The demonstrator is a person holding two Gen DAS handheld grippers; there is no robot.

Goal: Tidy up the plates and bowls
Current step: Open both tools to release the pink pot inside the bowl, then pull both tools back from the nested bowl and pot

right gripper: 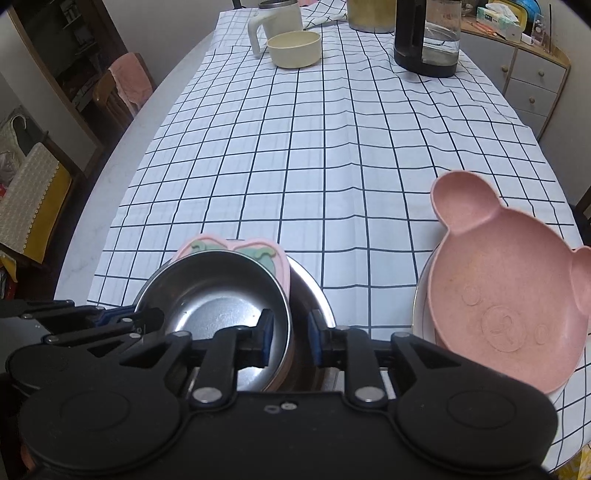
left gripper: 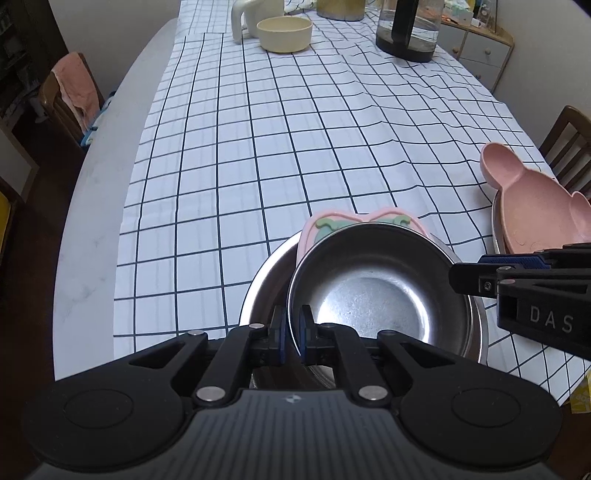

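A small steel bowl [left gripper: 373, 291] [right gripper: 218, 295] sits tilted inside a larger steel bowl [left gripper: 266, 291] [right gripper: 314, 291], leaning on a pink plate with a green pattern [left gripper: 321, 223] [right gripper: 258, 251]. My left gripper [left gripper: 291, 328] is shut on the small bowl's near-left rim. My right gripper [right gripper: 291, 334] straddles the same bowl's right rim with a gap beside the pads, so it is open. A pink bear-shaped plate [left gripper: 535, 206] [right gripper: 498, 295] rests on a pale round plate [right gripper: 419, 306] to the right.
At the far end of the checked tablecloth [left gripper: 258, 147] stand a cream bowl [left gripper: 284, 33] [right gripper: 293, 44], a white mug [right gripper: 273, 18] and a glass jug with a black handle [right gripper: 424, 37]. Chairs stand along the table's left edge and at the right.
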